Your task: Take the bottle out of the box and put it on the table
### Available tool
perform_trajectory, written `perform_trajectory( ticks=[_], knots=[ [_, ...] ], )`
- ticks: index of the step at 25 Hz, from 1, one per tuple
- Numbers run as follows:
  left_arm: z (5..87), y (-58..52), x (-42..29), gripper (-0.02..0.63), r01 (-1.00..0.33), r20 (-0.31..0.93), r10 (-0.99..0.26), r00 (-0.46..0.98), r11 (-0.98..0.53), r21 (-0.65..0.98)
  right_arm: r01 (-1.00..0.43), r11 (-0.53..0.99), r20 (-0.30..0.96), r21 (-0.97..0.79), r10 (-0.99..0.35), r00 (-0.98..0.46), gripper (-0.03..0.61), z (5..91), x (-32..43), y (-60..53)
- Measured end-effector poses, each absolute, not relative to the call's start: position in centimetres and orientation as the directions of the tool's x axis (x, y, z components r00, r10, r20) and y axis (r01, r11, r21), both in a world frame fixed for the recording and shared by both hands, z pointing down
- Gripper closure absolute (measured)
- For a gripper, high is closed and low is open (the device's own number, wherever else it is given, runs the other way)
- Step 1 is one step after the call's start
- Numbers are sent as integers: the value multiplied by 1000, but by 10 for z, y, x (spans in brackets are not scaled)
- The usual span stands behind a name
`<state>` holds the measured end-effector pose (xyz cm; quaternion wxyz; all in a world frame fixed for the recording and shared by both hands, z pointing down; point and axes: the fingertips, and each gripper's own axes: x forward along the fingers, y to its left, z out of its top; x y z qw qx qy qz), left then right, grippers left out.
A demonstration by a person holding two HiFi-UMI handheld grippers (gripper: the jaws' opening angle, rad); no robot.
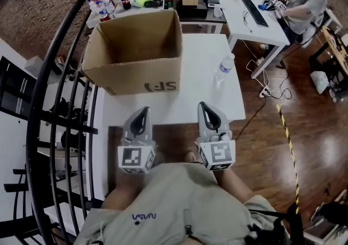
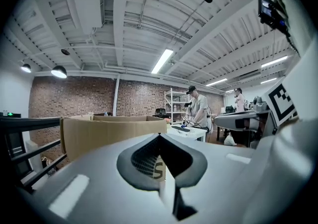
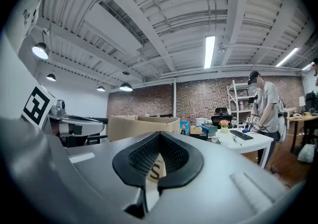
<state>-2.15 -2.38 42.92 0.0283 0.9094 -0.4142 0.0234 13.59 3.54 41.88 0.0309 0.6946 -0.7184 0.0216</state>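
An open brown cardboard box [image 1: 133, 48] stands on the white table [image 1: 179, 102]; nothing shows inside it from here. A clear plastic bottle [image 1: 223, 70] with a white cap stands on the table to the right of the box. My left gripper [image 1: 144, 111] and right gripper [image 1: 202, 106] hover side by side at the table's near edge, both shut and holding nothing. In the left gripper view the shut jaws [image 2: 159, 137] point level at the box [image 2: 109, 131]. The right gripper view shows its shut jaws [image 3: 160, 135] facing the box [image 3: 141, 124] too.
A black curved railing [image 1: 51, 75] runs along the left. Behind the box a second table [image 1: 136, 5] carries small bottles and a blue tray. A white desk [image 1: 255, 18] with a keyboard and a person working stands at the back right. Yellow-black tape [image 1: 288, 135] marks the wooden floor.
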Motion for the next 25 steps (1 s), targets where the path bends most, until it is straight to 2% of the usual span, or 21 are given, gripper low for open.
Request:
perform_trajectory(
  ticks=[25],
  knots=[
    [439, -56, -13, 614, -724, 71, -721, 690, -688, 55, -1000, 2, 108, 4, -994, -1, 578, 432, 141, 9]
  ],
)
